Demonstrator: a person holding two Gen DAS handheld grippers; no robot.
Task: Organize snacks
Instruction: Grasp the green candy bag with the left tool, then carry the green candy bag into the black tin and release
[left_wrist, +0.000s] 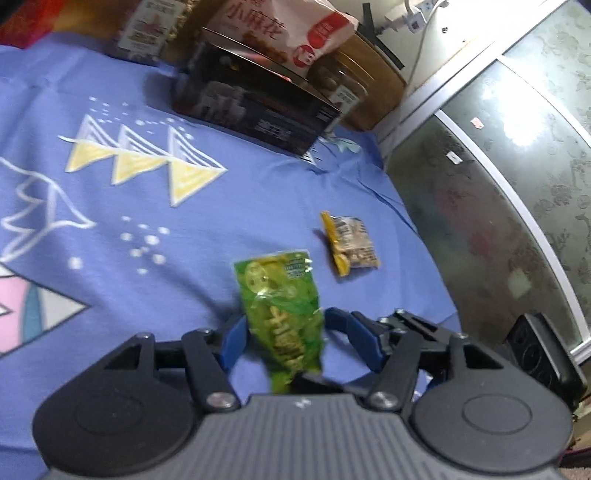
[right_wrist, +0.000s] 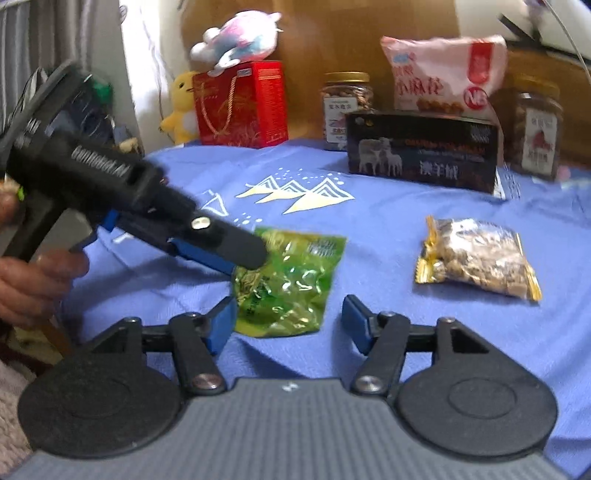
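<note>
We see a crinkly green foil snack packet (right_wrist: 286, 282) lying on a blue printed bedsheet (right_wrist: 388, 350), near the bed's front edge. Our left claw (left_wrist: 284, 334) stands spread around its near end; whether the blue pads (left_wrist: 234, 339) touch it is unclear. Our right claw (right_wrist: 288, 325) is spread, the packet's edge between its pads. A gold-edged clear packet (right_wrist: 480, 254) lies nearby. At the far edge stands a black box (right_wrist: 421, 151) showing sheep; its writing is blurred.
</note>
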